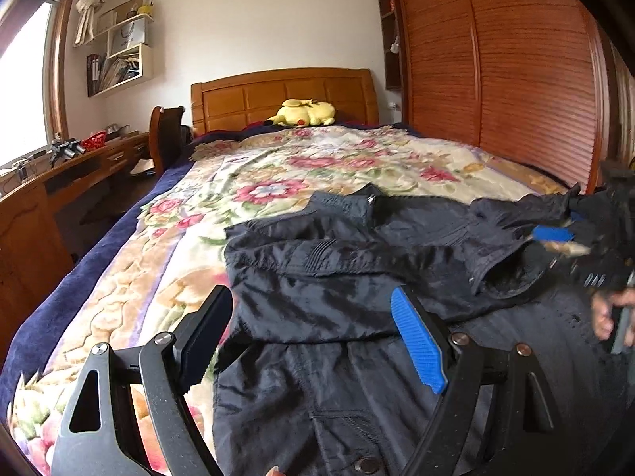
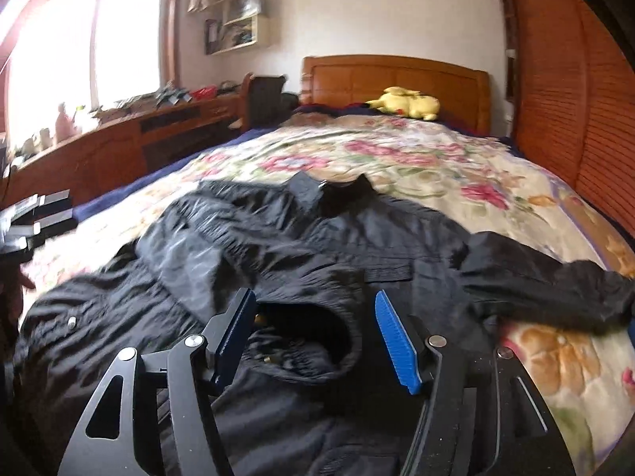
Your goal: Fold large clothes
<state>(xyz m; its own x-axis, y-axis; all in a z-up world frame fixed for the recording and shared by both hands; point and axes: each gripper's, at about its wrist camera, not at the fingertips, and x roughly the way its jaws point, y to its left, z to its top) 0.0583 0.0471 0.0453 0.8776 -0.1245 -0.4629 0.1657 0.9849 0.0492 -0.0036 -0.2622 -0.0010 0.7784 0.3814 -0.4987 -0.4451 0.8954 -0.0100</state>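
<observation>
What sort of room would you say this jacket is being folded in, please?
Almost certainly a home bedroom: a bed with a wooden headboard and a floral blanket, a louvred wooden wardrobe along one side, and a yellow plush toy by the headboard.

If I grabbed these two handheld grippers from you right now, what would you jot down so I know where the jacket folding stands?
Left gripper: open, holding nothing, above the black jacket's left side.
Right gripper: open, a sleeve cuff lying loose between its jaws, not gripped.
Jacket: spread on the floral blanket, collar toward the headboard.
Done: one sleeve is folded across the chest.
Left: the other sleeve lies out to the right; fold it in, then fold the body.
</observation>
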